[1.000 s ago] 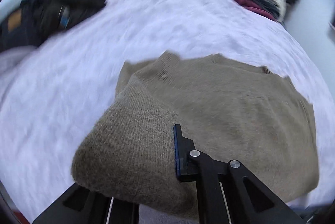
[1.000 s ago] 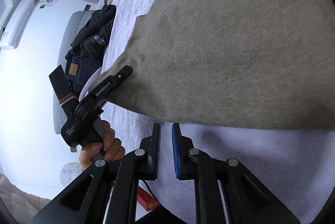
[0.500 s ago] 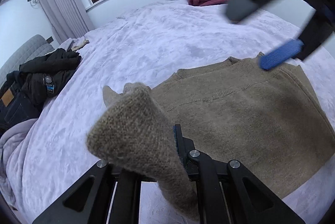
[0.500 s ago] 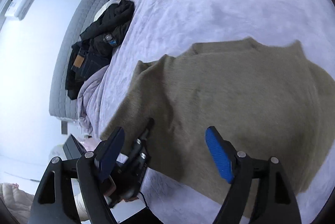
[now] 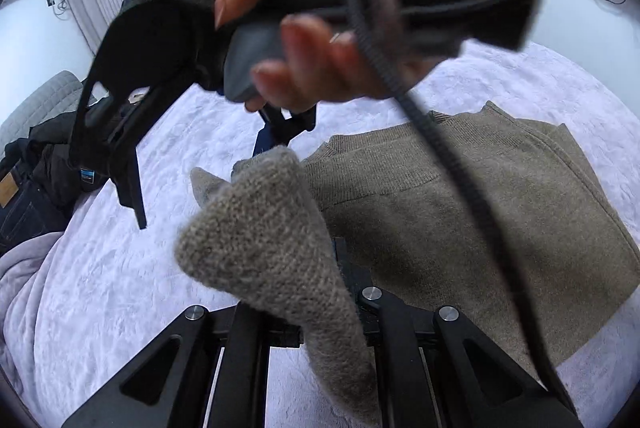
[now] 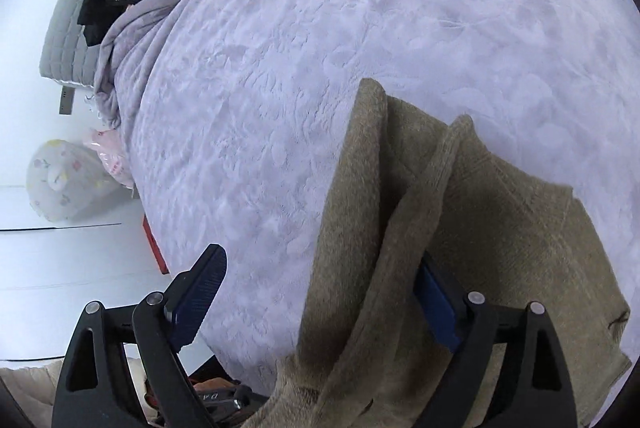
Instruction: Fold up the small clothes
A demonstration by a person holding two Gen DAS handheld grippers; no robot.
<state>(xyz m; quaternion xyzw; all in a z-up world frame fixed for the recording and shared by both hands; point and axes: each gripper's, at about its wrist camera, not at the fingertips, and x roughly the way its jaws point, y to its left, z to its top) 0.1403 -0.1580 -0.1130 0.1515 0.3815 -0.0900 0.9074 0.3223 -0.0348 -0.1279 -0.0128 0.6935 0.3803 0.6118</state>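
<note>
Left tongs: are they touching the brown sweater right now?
Touching. In the left wrist view the left tongs are shut on a raised fold of the brown sweater, which drapes between and over the fingers.

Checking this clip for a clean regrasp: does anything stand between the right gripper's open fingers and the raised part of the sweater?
Nothing visible does. The right gripper, jaws opening, already straddles the raised fold of the sweater.

Our right gripper (image 6: pixel 316 308), shut and empty below the sweater's hem a second ago, now has its jaws opening wide around the raised fold of the brown sweater (image 6: pixel 400 228); the pads do not press it. The right hand (image 5: pixel 312 68) now fills the top of the left wrist view, crossing above our left gripper (image 5: pixel 336 268), where it was absent before.
</note>
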